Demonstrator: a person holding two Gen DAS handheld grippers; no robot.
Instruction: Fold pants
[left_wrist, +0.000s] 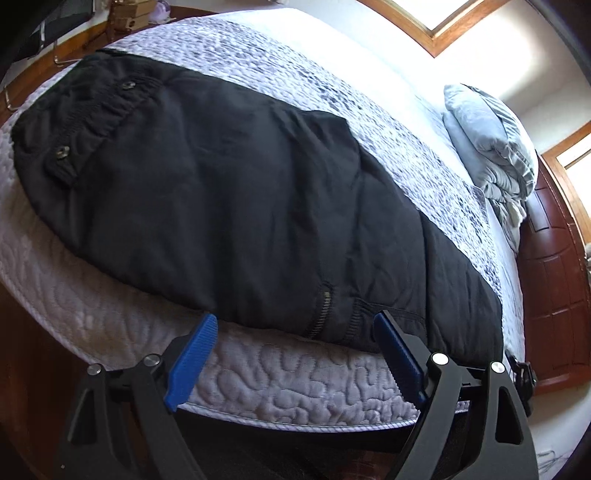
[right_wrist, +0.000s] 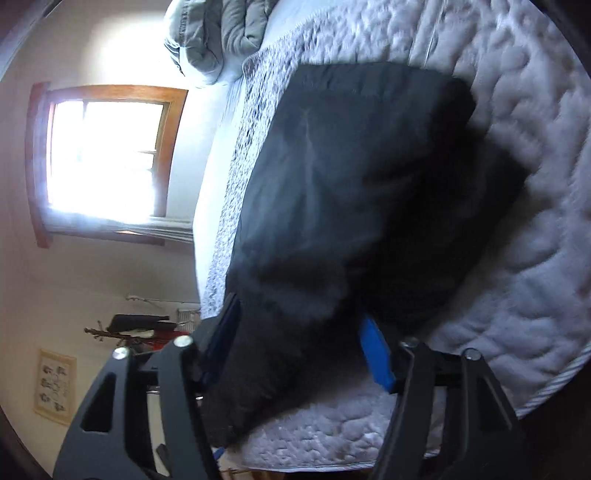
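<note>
Bedroom mattress (left_wrist: 110, 314) bears black pants (left_wrist: 221, 192) between right tongs (right_wrist: 299, 347).

A bed (left_wrist: 258, 384) with a white quilted mattress fills the room's middle, a grey-patterned strip running across its top. Rumpled grey bedding (left_wrist: 491, 147) is heaped at the far end, by a dark wooden headboard (left_wrist: 554, 295). A wood-framed window (right_wrist: 103, 158) glares white (nothing outside can be made out) in a pale wall (right_wrist: 92, 280). A small framed print (right_wrist: 55, 384) hangs there. The floor (left_wrist: 33, 70) is reddish wood.
</note>
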